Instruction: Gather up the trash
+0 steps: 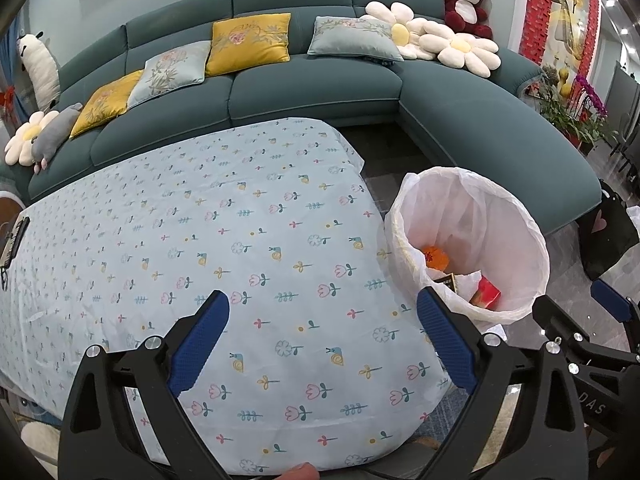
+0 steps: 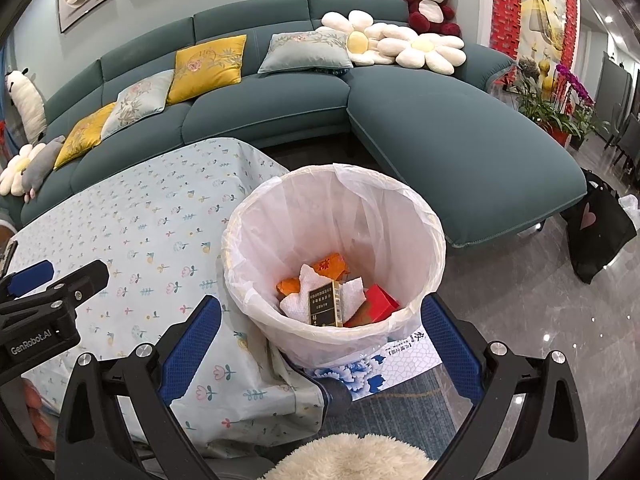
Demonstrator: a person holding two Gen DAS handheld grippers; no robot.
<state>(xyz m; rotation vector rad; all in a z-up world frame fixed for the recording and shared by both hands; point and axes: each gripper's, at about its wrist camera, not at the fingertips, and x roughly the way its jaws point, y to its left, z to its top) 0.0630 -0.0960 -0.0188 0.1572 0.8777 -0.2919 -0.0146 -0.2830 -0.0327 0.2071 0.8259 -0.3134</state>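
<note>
Seemingly near the end of the collecting, we hold both claws idle beside the flowered table. Our left gripper (image 1: 322,332) hangs over the tablecloth (image 1: 208,240) with its blue fingers (image 1: 200,344) spread wide apart and nothing between them; the cloth within view carries no litter, only a dark device (image 1: 14,240) at its far left edge. To the right, our right gripper (image 2: 320,336) hovers above the bin (image 2: 336,248), its fingers likewise well apart and empty. The trash now lies inside that white-lined bin: orange wrappers (image 2: 330,264), crumpled white tissue (image 2: 308,292), a dark cigarette pack (image 2: 325,304) standing on end, and a red box (image 2: 382,300) against the right wall. A blue-and-white carton (image 2: 396,356) sits under the bin's near side, outside the liner. We judge that the next move calls for a check of the floor and table edges for stray pieces; failing any, the job looks done.
</note>
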